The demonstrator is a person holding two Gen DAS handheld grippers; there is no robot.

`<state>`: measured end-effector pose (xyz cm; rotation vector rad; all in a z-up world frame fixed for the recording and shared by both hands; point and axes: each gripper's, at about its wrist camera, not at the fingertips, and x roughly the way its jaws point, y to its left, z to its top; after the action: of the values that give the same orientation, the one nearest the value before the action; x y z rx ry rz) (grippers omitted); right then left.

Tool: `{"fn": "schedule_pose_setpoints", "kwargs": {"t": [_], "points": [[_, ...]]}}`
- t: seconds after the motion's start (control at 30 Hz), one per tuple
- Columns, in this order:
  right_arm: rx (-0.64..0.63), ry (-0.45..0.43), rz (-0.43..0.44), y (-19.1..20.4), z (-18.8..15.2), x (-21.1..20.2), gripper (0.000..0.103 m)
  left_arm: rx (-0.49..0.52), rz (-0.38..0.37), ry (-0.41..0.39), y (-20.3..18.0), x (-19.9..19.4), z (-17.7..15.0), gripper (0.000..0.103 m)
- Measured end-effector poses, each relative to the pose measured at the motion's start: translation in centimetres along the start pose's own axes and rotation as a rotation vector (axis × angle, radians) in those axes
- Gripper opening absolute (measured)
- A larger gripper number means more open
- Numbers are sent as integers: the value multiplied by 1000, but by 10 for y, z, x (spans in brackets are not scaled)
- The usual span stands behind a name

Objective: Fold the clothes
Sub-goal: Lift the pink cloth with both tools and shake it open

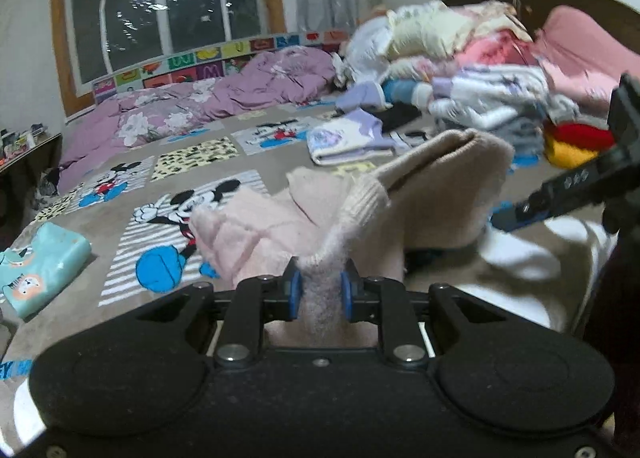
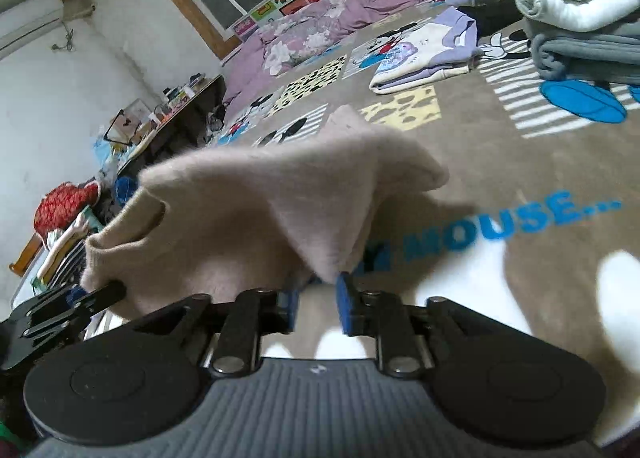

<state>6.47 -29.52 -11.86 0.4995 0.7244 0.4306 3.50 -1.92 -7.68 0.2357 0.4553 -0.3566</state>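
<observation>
Knitwear in a pale pink-beige hangs between the two grippers above the cartoon-mouse blanket (image 1: 168,162) that covers the bed. At the far left of the left wrist view a folded teal garment (image 1: 36,266) lies on that blanket, and a rumpled purple floral quilt (image 1: 192,106) runs along the window side. The left gripper (image 1: 319,290) has its jaws pinching a bunched edge of the sweater (image 1: 420,194), whose ribbed hem rises from the blue pads. Further right a folded white-and-lilac top (image 1: 344,140) lies flat, near a tall heap of clothes (image 1: 460,70). The right gripper (image 2: 318,302) has its jaws spread a little; a corner of the sweater droops between the pads, which do not press on it.
</observation>
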Motion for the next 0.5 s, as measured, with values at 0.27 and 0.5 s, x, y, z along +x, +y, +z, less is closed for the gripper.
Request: {"fn": "schedule_pose_setpoints", "kwargs": {"t": [0.27, 0.5], "points": [[52, -85, 38, -7, -9, -54, 35, 158, -51, 96, -36, -6, -22, 18], [51, -128, 55, -4, -4, -69, 39, 270, -137, 175, -55, -17, -32, 58]]}}
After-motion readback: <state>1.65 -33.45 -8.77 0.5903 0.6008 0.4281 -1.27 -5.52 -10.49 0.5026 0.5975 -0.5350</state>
